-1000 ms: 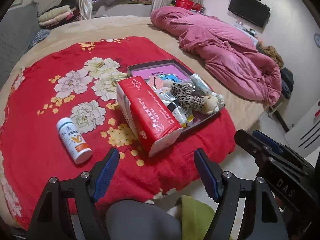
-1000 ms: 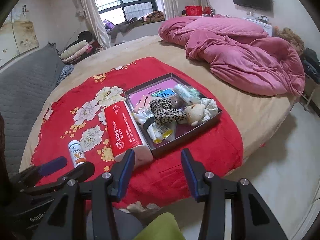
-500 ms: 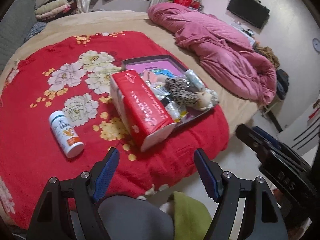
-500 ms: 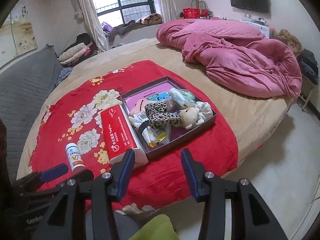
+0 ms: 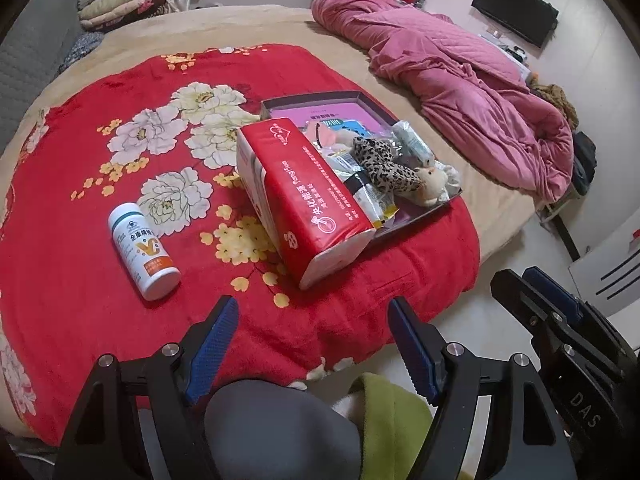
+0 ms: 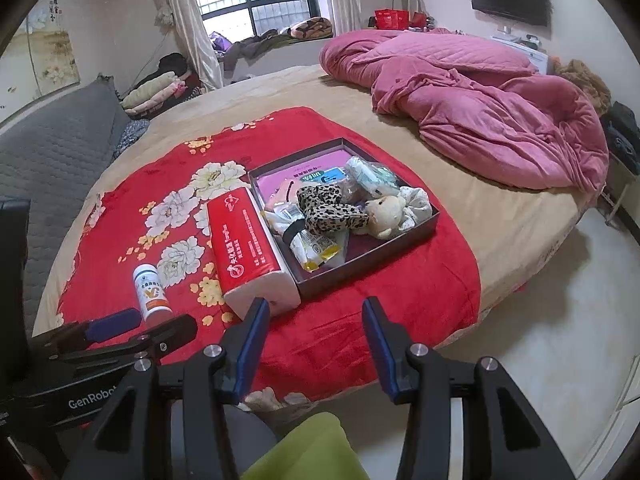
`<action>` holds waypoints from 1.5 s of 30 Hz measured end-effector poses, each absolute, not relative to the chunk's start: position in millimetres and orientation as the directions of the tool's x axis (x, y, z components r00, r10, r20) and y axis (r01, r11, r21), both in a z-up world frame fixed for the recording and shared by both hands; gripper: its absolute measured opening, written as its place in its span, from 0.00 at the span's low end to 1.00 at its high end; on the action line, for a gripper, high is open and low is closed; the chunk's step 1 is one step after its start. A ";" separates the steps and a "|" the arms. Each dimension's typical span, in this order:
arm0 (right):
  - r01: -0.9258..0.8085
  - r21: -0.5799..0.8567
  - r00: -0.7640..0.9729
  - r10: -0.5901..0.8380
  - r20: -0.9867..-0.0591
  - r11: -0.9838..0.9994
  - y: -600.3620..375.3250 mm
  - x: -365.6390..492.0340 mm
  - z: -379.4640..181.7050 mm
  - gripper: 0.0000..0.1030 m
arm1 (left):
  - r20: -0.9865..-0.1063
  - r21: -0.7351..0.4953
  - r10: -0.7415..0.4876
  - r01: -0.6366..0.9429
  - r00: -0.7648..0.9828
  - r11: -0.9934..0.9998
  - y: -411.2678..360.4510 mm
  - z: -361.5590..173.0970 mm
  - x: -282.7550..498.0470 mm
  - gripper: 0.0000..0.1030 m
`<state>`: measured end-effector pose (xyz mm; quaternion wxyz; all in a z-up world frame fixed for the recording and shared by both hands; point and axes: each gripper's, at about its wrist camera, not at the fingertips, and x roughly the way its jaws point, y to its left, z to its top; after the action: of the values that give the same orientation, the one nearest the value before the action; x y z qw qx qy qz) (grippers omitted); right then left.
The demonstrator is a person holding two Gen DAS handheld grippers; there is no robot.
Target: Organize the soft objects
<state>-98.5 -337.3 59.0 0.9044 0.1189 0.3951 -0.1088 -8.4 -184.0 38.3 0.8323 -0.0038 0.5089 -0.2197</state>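
"DAS" on right gripper [image 5: 560, 344]; "GenRobot" on left gripper [image 6: 132, 326].

Both tongs, left [image 5: 312, 344] and right [image 6: 314, 336], edged nearer the bed [image 6: 500, 216] (jaws apart).

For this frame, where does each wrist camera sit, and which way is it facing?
Left wrist: on the left gripper, off the bed's near edge, facing the red tissue pack; own fingers and the right gripper show.
Right wrist: on the right gripper, facing the tray; own fingers and the left gripper show.
Shared: pack, tray, white bottle, pink quilt.
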 end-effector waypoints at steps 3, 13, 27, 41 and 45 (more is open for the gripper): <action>0.290 0.129 0.666 -0.104 -0.739 0.948 -338.0 -98.2 59.9 0.46 | -0.844 -0.238 -0.376 0.361 0.383 0.902 -184.4 39.2 -7.8 0.76; 0.282 0.124 0.668 -0.102 -0.737 0.951 -337.9 -98.7 62.3 0.46 | -0.852 -0.202 -0.340 0.350 0.398 0.915 -182.6 39.5 -6.8 0.76; 0.274 0.118 0.680 -0.105 -0.726 0.955 -336.8 -100.9 62.1 0.46 | -0.844 -0.178 -0.326 0.350 0.426 0.920 -180.1 41.7 -4.9 0.76; 0.264 0.114 0.678 -0.100 -0.728 0.958 -335.6 -101.7 60.0 0.46 | -0.853 -0.175 -0.326 0.366 0.407 0.914 -184.5 39.2 -6.9 0.76; 0.254 0.112 0.677 -0.094 -0.730 0.961 -332.3 -101.9 59.3 0.46 | -0.853 -0.171 -0.323 0.366 0.409 0.915 -183.8 39.8 -7.8 0.76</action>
<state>-101.9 -332.3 59.3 0.9099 0.1026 0.3904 -0.0957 -7.8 -183.8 39.8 0.8390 0.0215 0.5033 -0.2055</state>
